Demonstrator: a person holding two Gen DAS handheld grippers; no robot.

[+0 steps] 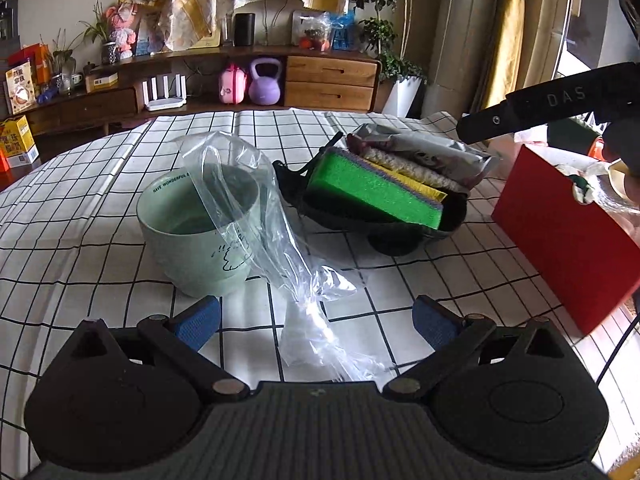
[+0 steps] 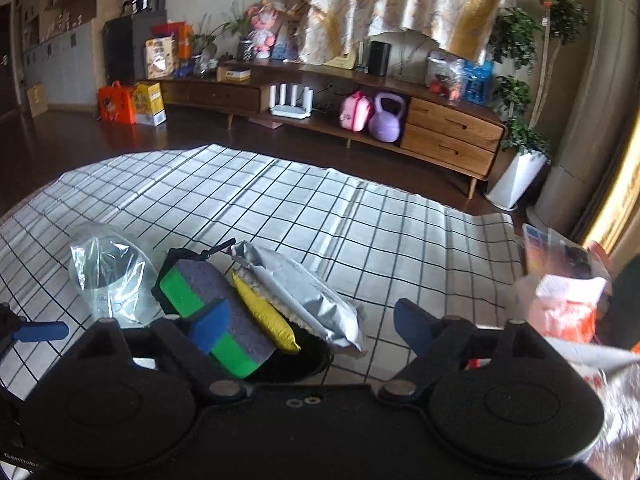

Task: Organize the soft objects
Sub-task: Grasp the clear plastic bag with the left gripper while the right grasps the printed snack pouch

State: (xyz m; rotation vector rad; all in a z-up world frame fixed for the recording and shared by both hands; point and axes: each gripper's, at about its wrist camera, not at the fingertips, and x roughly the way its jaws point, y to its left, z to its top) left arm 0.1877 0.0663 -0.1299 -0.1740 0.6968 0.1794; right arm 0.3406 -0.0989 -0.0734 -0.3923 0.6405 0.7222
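Note:
A black bowl [image 1: 452,220] holds a green-and-purple sponge [image 1: 372,188], a yellow sponge [image 1: 416,184], a woven cloth and a silver pouch [image 1: 432,148]. To its left a clear plastic bag [image 1: 256,208] drapes over a pale green cup [image 1: 192,256] and trails down onto the cloth. My left gripper [image 1: 316,324] is open, the bag's tail lying between its blue pads, which do not press it. My right gripper [image 2: 314,330] is open above the black bowl [image 2: 308,364], over the green sponge [image 2: 224,320], the yellow sponge [image 2: 264,316] and the silver pouch [image 2: 308,300].
A white checked cloth [image 1: 80,240] covers the table. A red box [image 1: 560,248] stands at the right edge. A blurred orange-and-white packet [image 2: 568,308] sits at the right beside a person's hand. A wooden sideboard [image 2: 448,136] stands beyond the table.

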